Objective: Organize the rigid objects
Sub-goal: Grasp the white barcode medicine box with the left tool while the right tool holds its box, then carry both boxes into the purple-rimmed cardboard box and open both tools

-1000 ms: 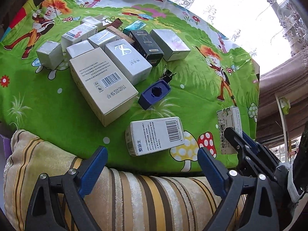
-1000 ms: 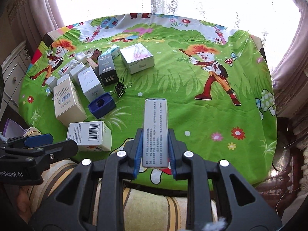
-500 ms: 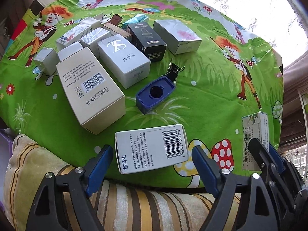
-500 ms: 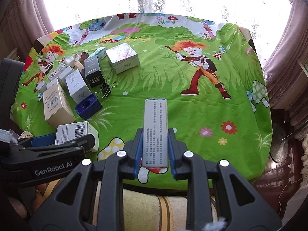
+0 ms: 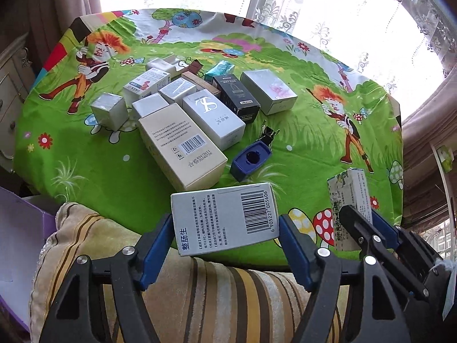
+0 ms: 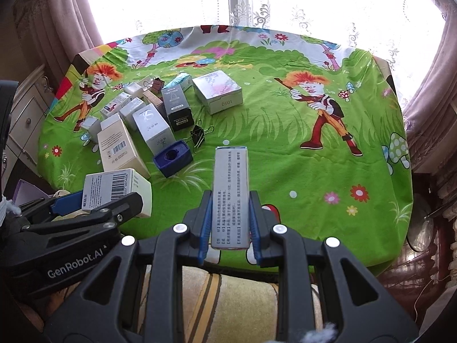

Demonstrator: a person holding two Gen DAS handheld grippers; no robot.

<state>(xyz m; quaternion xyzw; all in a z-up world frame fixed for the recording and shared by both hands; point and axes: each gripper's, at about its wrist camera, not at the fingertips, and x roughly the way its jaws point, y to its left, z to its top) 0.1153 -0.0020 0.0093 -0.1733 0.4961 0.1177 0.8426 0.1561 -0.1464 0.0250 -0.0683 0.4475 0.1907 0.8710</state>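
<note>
My left gripper (image 5: 225, 223) is shut on a white medicine box with a barcode (image 5: 222, 217), its blue pads pressing on the two short ends. The box hangs over the near edge of the table. In the right wrist view the same box (image 6: 114, 188) sits in the left gripper (image 6: 97, 203) at the lower left. My right gripper (image 6: 230, 200) is shut on a narrow grey printed box (image 6: 230, 188), which stands up out of the jaws. In the left wrist view this box (image 5: 350, 197) shows a green and white face at the right, in the right gripper (image 5: 360, 214).
The round table has a green cartoon cloth (image 5: 314, 148). On its left half lie several boxes, among them a large beige box (image 5: 182, 148), with a blue square holder (image 5: 251, 160) and a black binder clip (image 5: 267, 134) beside them. A striped cushion (image 5: 217, 291) lies below the grippers.
The left jaws closed on the barcode box, which lay on the table, and raised it off the cloth. The right gripper kept hold of its narrow box and shifted a little.
</note>
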